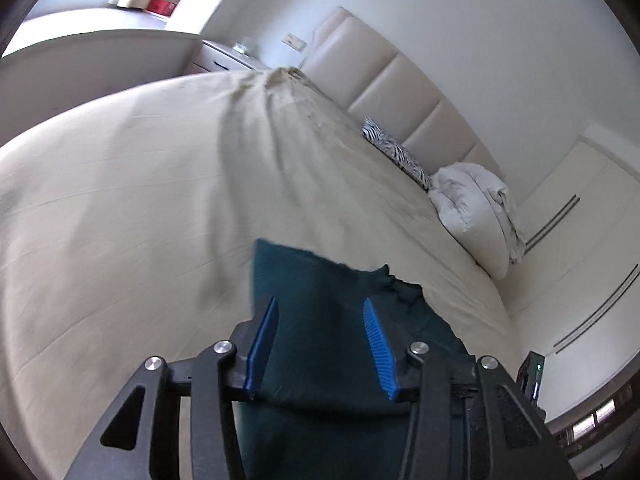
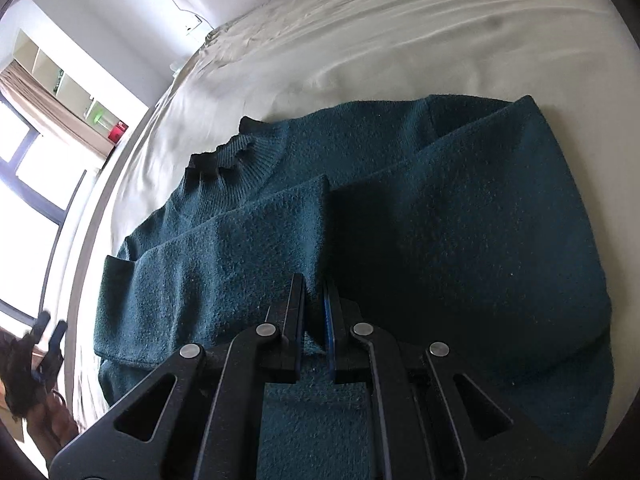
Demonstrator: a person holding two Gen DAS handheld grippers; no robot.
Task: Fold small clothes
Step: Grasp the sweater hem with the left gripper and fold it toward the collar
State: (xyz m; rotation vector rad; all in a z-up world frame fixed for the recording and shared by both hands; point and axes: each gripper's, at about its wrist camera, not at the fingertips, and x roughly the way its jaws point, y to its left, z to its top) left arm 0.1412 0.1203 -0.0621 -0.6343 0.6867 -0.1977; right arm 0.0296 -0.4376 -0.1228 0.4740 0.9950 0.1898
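A dark teal knitted sweater (image 2: 460, 220) lies on the cream bed sheet (image 2: 360, 48), both sleeves folded across its body, collar toward the upper left. My right gripper (image 2: 316, 288) is shut on a fold of the sweater near its lower edge. In the left wrist view the same sweater (image 1: 320, 280) lies below my left gripper (image 1: 320, 304), whose blue pads (image 1: 374, 332) stand wide apart over the fabric with nothing between them.
The bed has a padded headboard (image 1: 400, 92), a zebra-print cushion (image 1: 396, 152) and a white bundled duvet (image 1: 476, 208) near it. A nightstand (image 1: 224, 60) stands at the far corner. Wardrobe doors (image 1: 580, 240) lie to the right. A window (image 2: 24, 176) is beside the bed.
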